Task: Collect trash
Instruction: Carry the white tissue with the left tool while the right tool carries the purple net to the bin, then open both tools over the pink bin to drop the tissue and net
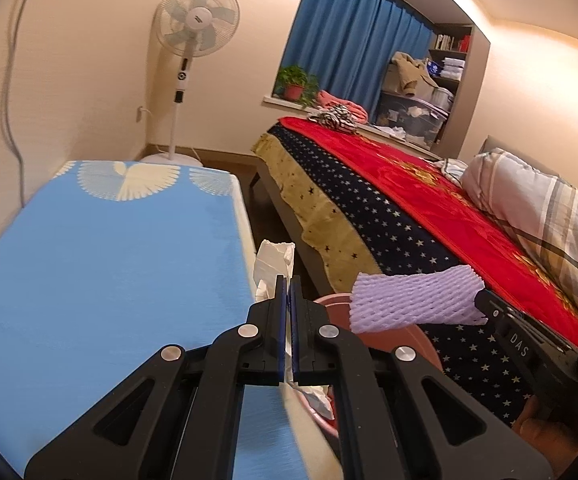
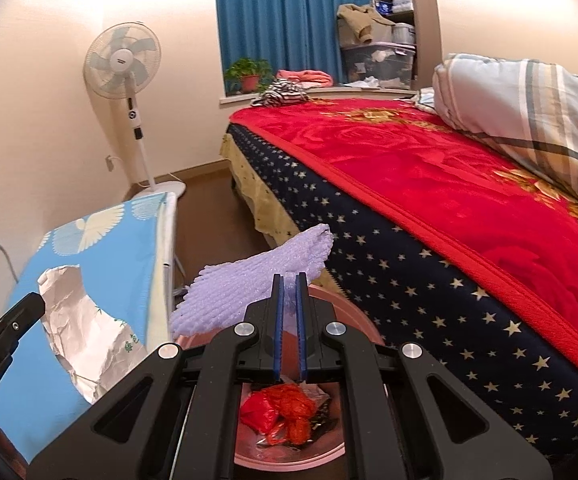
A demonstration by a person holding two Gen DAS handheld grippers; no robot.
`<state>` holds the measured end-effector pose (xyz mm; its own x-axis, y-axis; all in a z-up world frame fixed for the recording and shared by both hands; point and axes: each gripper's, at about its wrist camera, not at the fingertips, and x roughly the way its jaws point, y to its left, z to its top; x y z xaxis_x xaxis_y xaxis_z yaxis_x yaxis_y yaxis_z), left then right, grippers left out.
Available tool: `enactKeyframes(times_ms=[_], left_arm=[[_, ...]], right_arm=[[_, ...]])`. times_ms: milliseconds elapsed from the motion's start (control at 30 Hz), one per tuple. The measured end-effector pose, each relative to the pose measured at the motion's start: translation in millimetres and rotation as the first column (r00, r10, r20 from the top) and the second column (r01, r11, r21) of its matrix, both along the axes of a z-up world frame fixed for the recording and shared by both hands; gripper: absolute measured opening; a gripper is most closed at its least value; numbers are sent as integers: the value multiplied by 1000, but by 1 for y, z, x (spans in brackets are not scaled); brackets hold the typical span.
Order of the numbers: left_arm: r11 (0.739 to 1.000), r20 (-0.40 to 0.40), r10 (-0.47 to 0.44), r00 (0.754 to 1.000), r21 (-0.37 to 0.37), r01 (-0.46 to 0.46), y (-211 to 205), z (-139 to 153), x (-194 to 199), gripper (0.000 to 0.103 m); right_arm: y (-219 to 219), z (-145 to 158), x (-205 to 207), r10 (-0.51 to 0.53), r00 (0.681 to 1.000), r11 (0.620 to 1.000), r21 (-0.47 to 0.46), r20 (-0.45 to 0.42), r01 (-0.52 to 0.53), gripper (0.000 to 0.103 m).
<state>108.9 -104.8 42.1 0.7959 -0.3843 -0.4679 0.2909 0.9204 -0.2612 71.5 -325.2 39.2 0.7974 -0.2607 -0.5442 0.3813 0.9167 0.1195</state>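
A crumpled white paper wrapper is being gripped by the left gripper, its jaws closed down to a sliver on the sheet, which is sticking up just beyond the fingertips and trailing below them. A lilac foam net sleeve is being pinched near one edge by the right gripper, with most of it spreading out ahead of and to the left of the fingertips. Both pieces are being held over a pink bin that is sitting directly beneath the claws, between a blue-covered table on the left and a bed on the right.

Both items are being judged as very light and soft. The wrapper is likely thin and liable to tear or slide out, so a hold on a bunched fold is being favoured over a single layer. The foam net is springy and compressible, so a pinch across its doubled wall should hold well.

The bin's contents are being shown only in the right wrist view: red plastic scraps and some dark bits lying at the bottom. In the left wrist view only a part of the bin's rim is showing, but the foam sleeve's full length and the right gripper's body are being shown from the side. The silvery inner face of the wrapper is appearing only in the right wrist view.
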Motion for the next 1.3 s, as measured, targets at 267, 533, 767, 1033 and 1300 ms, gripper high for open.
enactKeyframes(times_ms=[267,533,767,1033,1300], left_arm=[[999,-36,-48,998,-10,48,-30,-15,13,2],[997,-72,-83,994,-17,82,-43,-29,21,2],[990,-110,-139,984,-48,135,-51,-36,25,2],[989,-114,-138,984,-75,130,-36,-32,22,28],[996,-62,-87,994,-41,85,-5,-11,1,45]], right_arm=[[-22,-14,1,-77,996,997,-6,-42,77,6],[-31,-22,3,-110,992,994,-11,-64,110,6],[-33,-24,2,-125,989,992,-7,-82,124,9],[-35,-22,-6,-156,984,987,14,-80,158,49],[-15,-4,-16,-93,995,995,23,-25,93,72]])
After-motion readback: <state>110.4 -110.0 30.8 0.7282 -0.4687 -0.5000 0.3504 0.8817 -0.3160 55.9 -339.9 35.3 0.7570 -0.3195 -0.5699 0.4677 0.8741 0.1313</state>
